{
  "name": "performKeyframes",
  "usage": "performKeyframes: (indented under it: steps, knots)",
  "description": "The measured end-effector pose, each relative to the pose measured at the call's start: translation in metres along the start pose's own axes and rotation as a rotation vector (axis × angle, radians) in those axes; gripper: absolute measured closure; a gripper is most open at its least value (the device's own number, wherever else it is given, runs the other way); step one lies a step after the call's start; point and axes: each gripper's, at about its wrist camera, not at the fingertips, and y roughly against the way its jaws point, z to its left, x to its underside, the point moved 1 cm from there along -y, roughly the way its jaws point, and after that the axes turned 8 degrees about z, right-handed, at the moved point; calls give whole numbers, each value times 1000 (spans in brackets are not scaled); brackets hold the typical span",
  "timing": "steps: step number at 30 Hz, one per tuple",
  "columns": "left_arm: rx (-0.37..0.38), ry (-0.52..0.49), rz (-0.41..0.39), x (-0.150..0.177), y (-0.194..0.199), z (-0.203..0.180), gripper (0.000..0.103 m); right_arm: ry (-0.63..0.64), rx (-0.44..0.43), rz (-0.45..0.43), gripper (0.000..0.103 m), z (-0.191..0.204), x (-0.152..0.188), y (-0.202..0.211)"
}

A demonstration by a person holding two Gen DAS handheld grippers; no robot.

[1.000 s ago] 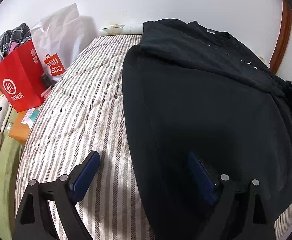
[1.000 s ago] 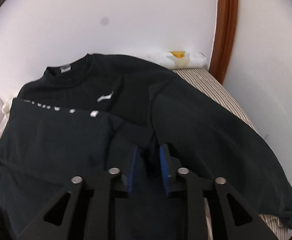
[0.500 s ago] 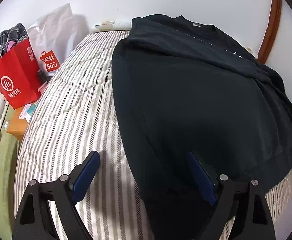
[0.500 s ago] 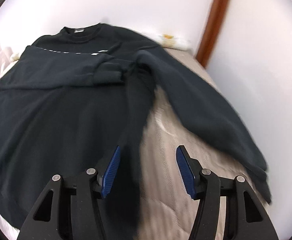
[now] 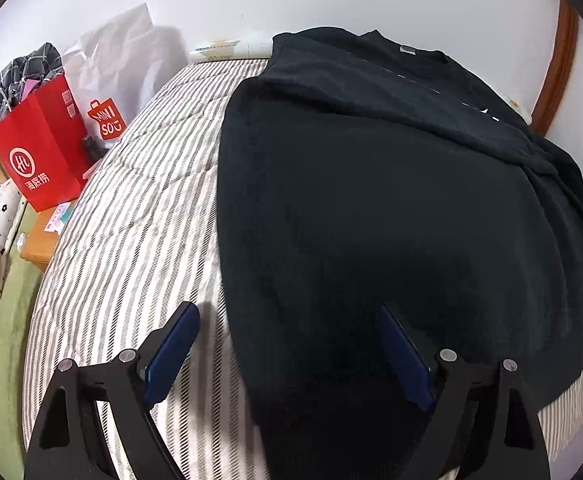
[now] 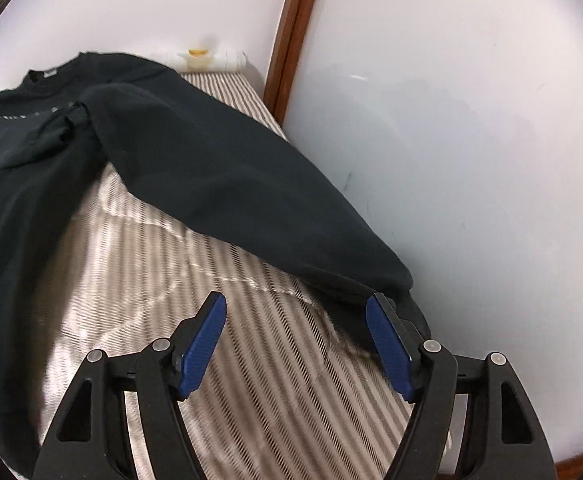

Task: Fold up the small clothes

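A black long-sleeved sweatshirt (image 5: pixel 371 208) lies spread on a striped bed (image 5: pixel 139 208), collar toward the far wall, with one sleeve folded across its chest. My left gripper (image 5: pixel 287 344) is open and empty, hovering over the shirt's lower left edge. In the right wrist view the other sleeve (image 6: pixel 227 184) stretches diagonally toward the near right, its cuff by the wall. My right gripper (image 6: pixel 295 340) is open and empty above the striped bedding (image 6: pixel 251 360), its right finger close to the cuff.
A red paper bag (image 5: pixel 39 156) and a white shopping bag (image 5: pixel 111 76) stand at the bed's left side. A white wall (image 6: pixel 451 140) and a brown wooden frame (image 6: pixel 291 40) border the bed on the right. A green cover (image 5: pixel 7 320) lies at far left.
My right gripper opened, let go of the shirt fabric and moved right and back toward the outstretched sleeve's cuff. My left gripper pulled back slightly and stayed open.
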Motion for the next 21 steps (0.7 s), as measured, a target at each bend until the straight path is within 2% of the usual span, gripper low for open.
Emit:
performKeyframes:
  steps: [2, 5, 10, 11, 13, 14, 15, 18, 21]
  knots:
    - [-1, 10, 6, -6, -3, -3, 14, -5, 13, 17, 31, -1, -5, -12]
    - [-3, 49, 21, -16, -8, -5, 14, 1, -13, -2, 31, 0, -15, -20]
    - [-16, 83, 28, -22, -11, -10, 16, -11, -42, 13, 32, 0, -35, -35]
    - [-17, 92, 28, -23, -11, -11, 16, -25, -56, 13, 35, -2, -37, -37]
    - [-24, 104, 36, -26, -14, -14, 16, -34, -96, 3, 63, -4, -40, -40]
    - [-30, 105, 41, -27, -15, -15, 16, -26, -104, 0, 84, -4, -42, -43]
    - [-35, 101, 48, -30, -16, -17, 16, -22, -84, -7, 92, -4, -45, -42]
    - [-43, 73, 56, -39, -17, -23, 16, -77, -48, -67, 94, -15, -59, -31]
    - [-40, 48, 45, -45, -15, -26, 16, -148, -59, -132, 94, -32, -76, -10]
